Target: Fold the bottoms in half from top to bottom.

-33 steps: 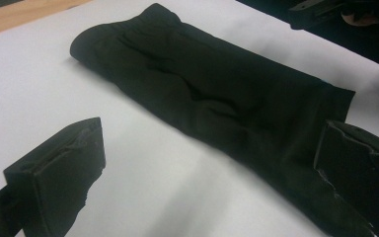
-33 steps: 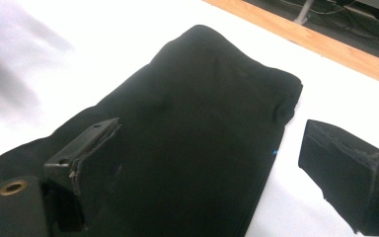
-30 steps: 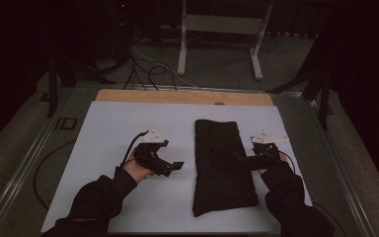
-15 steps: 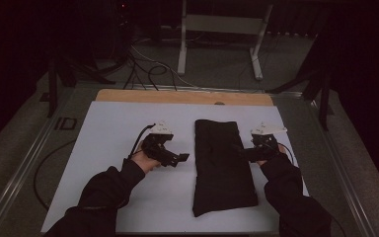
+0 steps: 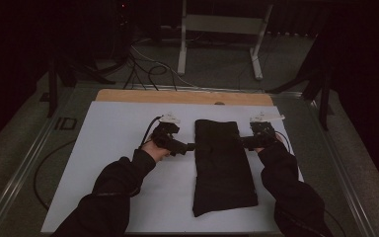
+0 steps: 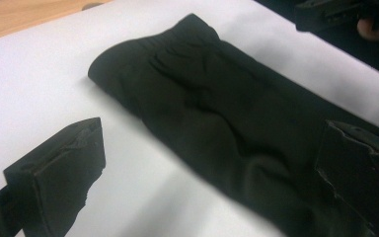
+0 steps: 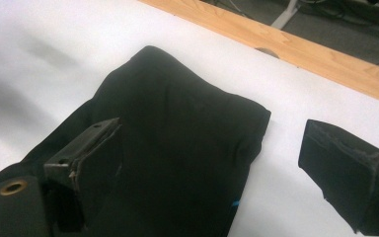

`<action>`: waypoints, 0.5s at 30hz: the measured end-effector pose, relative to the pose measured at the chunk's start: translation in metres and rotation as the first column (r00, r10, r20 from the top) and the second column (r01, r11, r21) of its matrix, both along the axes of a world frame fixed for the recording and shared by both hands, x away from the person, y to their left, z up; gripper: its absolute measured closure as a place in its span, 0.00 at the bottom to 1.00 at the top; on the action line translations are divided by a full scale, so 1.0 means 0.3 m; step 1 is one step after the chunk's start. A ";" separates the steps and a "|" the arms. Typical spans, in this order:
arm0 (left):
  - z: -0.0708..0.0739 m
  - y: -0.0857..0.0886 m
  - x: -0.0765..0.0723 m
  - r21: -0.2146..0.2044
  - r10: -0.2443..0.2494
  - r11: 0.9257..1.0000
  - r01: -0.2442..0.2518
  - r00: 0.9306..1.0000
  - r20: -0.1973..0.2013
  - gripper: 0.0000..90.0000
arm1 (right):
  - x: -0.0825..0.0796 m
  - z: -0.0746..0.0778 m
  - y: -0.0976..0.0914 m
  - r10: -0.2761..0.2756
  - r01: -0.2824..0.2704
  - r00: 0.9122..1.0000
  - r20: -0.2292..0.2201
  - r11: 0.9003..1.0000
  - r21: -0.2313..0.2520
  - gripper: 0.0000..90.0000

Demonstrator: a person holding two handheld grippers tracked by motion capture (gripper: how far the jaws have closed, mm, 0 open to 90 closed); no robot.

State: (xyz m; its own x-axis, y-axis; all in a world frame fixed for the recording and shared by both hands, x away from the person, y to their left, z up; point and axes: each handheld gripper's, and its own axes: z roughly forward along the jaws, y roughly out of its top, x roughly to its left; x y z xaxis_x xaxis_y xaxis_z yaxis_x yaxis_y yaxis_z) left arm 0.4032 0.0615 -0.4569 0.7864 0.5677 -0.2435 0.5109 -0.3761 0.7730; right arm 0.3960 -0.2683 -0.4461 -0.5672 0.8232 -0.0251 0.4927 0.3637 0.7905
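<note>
1. Two dark sleeves are entering from the bottom edge of the high view, one at lower left, one at lower right, both angling up toward frame centre.
2. Black folded garment (image 5: 222, 165) is lying flat on the white table (image 5: 108, 163), slightly right of centre in the high view, running from mid-frame down toward the lower edge. Its near end is sitting wider and slightly skewed; the far end is narrower and squared off.
3. Left claw (image 5: 190, 146) is sitting at the garment's left edge, about a third of the way down from the far end, pointing right. In the left gripper view its jaws are standing wide open: one jaw over bare white table at lower left, the other over the cloth at lower right. Nothing is being gripped.
4. Right claw (image 5: 243, 143) is sitting at the garment's right edge, directly opposite, pointing left. In the right gripper view the jaws are likewise spread open, one over the cloth at lower left, one over white table at right; whether that jaw is touching the cloth cannot be told.
5. A wooden strip (image 5: 182, 97) is bordering the table's far edge in the upper-middle of the high view.
6. Beyond it, in the upper part, cables (image 5: 150, 69) and a white metal stand (image 5: 222, 34) are resting on the dim floor.
</note>
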 end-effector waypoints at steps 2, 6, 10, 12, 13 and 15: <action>-0.007 -0.012 0.016 0.001 0.015 1.000 -0.015 1.000 0.003 0.00 | 0.015 -0.007 -0.006 -0.015 0.015 1.000 -0.006 1.000 0.024 0.11; -0.028 -0.034 0.044 -0.014 0.047 0.999 -0.047 0.999 -0.010 0.00 | 0.040 -0.029 -0.016 -0.018 0.020 1.000 -0.024 0.998 0.057 0.11; -0.060 -0.061 0.072 0.001 0.059 0.998 -0.059 0.998 -0.035 0.00 | 0.068 -0.050 -0.024 -0.035 0.038 0.998 -0.043 0.997 0.066 0.11; -0.074 -0.074 0.085 0.000 0.068 0.998 -0.068 0.997 -0.038 0.00 | 0.082 -0.056 -0.026 -0.050 0.053 0.997 -0.059 0.997 0.049 0.11; -0.081 -0.080 0.092 0.002 0.071 0.997 -0.071 0.996 -0.050 0.00 | 0.087 -0.060 -0.025 -0.060 0.063 0.997 -0.057 0.997 0.049 0.11; -0.096 -0.093 0.102 0.018 0.078 0.997 -0.078 0.996 -0.035 0.00 | 0.098 -0.068 -0.025 -0.074 0.077 0.995 -0.070 0.996 0.046 0.11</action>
State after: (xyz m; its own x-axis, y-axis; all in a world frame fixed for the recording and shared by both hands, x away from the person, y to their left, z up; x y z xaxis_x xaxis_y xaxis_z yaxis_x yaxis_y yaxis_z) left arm 0.4339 0.0336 -0.4857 0.7305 0.6312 -0.2607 0.5665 -0.3470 0.7474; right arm 0.4255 -0.2758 -0.4665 -0.5025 0.8630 0.0529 0.5706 0.2851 0.7701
